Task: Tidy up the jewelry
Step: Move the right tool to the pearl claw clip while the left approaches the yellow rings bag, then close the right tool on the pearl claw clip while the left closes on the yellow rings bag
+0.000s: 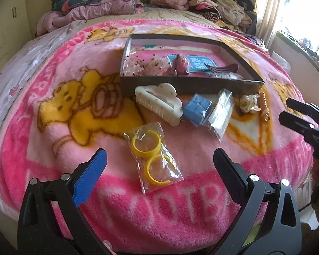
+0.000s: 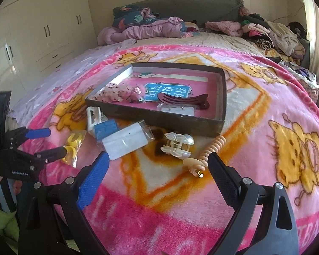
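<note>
A dark shallow box (image 1: pixel 189 84) (image 2: pixel 157 118) sits on the pink blanket and holds pink hair pieces, a dark red clip (image 2: pixel 184 101) and a clear packet. In front of it lie a white claw clip (image 1: pixel 159 102), a blue cube box (image 1: pixel 197 108) (image 2: pixel 106 129), a clear packet with white card (image 1: pixel 221 111) (image 2: pixel 125 141), a small pearly claw clip (image 2: pixel 177 145) (image 1: pixel 248 103) and a beige spiral clip (image 2: pixel 210 148). A bag of yellow hoop earrings (image 1: pixel 153 157) (image 2: pixel 73 146) lies between my open left gripper's fingers (image 1: pixel 159 159). My right gripper (image 2: pixel 158 163) is open and empty, near the beige clip.
The pink cartoon blanket (image 1: pixel 53 106) covers the bed. Piled clothes and a quilt (image 2: pixel 151 27) lie at the headboard. Wardrobes (image 2: pixel 32 31) stand at the left, a curtained window (image 1: pixel 287 10) at the right.
</note>
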